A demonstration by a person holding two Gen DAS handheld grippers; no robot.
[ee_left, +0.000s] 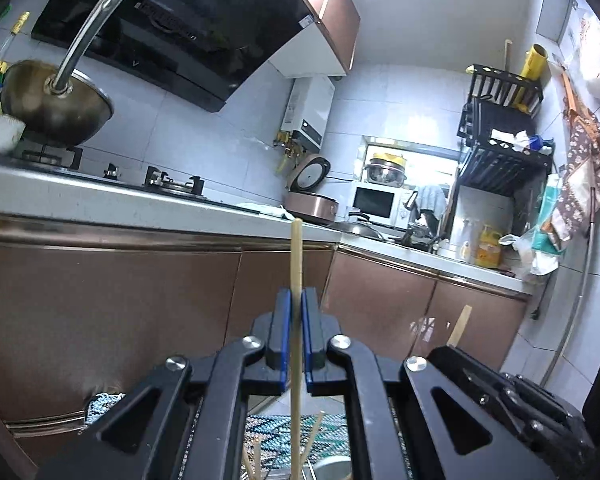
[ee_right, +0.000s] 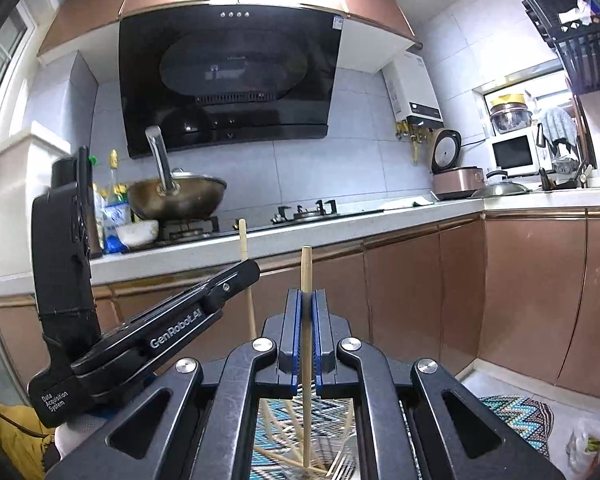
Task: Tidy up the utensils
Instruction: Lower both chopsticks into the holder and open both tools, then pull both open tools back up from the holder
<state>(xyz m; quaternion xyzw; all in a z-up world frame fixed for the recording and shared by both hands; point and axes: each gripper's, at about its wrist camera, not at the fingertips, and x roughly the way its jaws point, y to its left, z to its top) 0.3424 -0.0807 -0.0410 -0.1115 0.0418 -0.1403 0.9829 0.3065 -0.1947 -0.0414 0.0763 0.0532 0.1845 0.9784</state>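
My left gripper (ee_left: 297,300) is shut on a bamboo chopstick (ee_left: 296,256) that stands upright between its blue pads. My right gripper (ee_right: 307,300) is shut on a second bamboo chopstick (ee_right: 306,270), also upright. In the right wrist view the left gripper (ee_right: 240,276) sits to the left with its chopstick (ee_right: 243,240) poking up. In the left wrist view the right gripper's body (ee_left: 500,392) is at lower right, with its chopstick tip (ee_left: 460,326) showing. Below both grippers lie several loose chopsticks (ee_right: 284,440) and a metal utensil (ee_right: 346,456) in a wire holder.
A counter (ee_right: 340,216) runs across with a gas stove (ee_right: 304,212), a wok (ee_right: 176,196) and a white bowl (ee_right: 138,232). A rice cooker (ee_right: 456,176) and microwave (ee_right: 512,152) stand at right. Brown cabinet doors (ee_right: 532,300) face me; a patterned mat (ee_right: 516,420) lies on the floor.
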